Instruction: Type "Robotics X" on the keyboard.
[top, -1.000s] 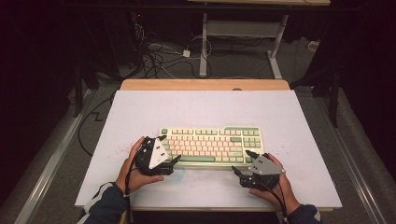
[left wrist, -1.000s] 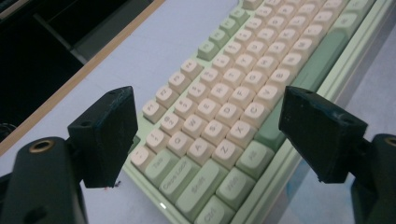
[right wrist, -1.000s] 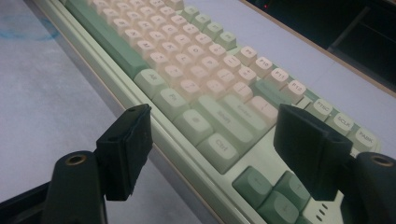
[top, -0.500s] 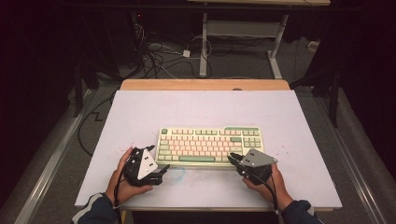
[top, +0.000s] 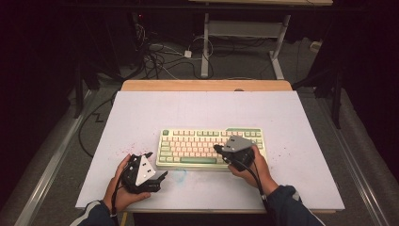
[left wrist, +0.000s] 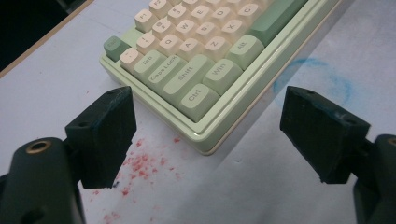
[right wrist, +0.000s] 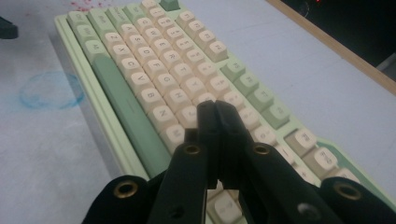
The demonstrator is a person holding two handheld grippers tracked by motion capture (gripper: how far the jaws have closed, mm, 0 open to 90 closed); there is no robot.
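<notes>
Since the earlier frame, the right gripper [top: 220, 149] is carried up-left over the keyboard [top: 197, 141], its jaws just closed together on nothing, tips poised above the cream keys. The keyboard is laid lengthwise left to right, centre-low on the table [top: 141, 113]. At lower left, the left gripper [top: 162, 175] is held wide open beside the keyboard's corner.

A white surface [top: 141, 113] with a wooden far edge [top: 207, 85] stands on grey floor [top: 61, 160]. Behind it, 1 pale desk frame [top: 205, 47] rises over tangled cables [top: 160, 56]. The room beyond is dark.
</notes>
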